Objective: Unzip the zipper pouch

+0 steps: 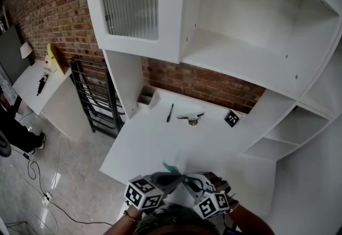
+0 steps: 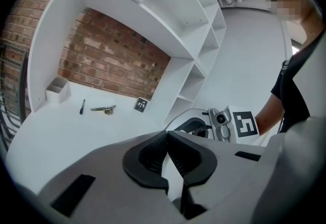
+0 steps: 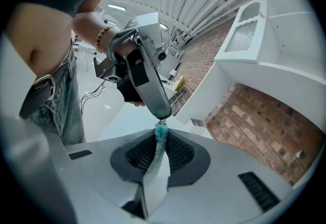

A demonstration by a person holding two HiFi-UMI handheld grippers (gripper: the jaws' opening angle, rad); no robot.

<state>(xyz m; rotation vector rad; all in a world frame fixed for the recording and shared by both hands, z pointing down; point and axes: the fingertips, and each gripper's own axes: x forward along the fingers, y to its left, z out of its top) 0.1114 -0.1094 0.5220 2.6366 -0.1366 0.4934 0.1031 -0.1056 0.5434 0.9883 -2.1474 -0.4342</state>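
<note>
Right gripper (image 3: 162,139): the jaws are pressed onto the zipper pouch (image 3: 157,169), with both ribbed pads against a thin translucent edge of it that runs up the gap between them. The teal zipper end (image 3: 161,130) of the pouch stands just clear of the jaw tips. Left gripper (image 2: 166,135): the jaws are closed fully, the pads meet at their tips, and its own view shows nothing between them. In the right gripper view, the left gripper (image 3: 161,112) points down onto the teal zipper end and touches it. Whether it nips the zipper pull there is too small to tell. In the head view, both grippers sit at the bottom edge, tips turned toward each other. The zipper pouch (image 1: 172,168) is held off the surface between them, above the near edge of the white desk (image 1: 144,146). Well beyond, near the brick wall (image 1: 208,85), the desk carries a black pen (image 1: 169,112), a square marker card (image 1: 232,118) and a white holder (image 1: 147,96).
</note>
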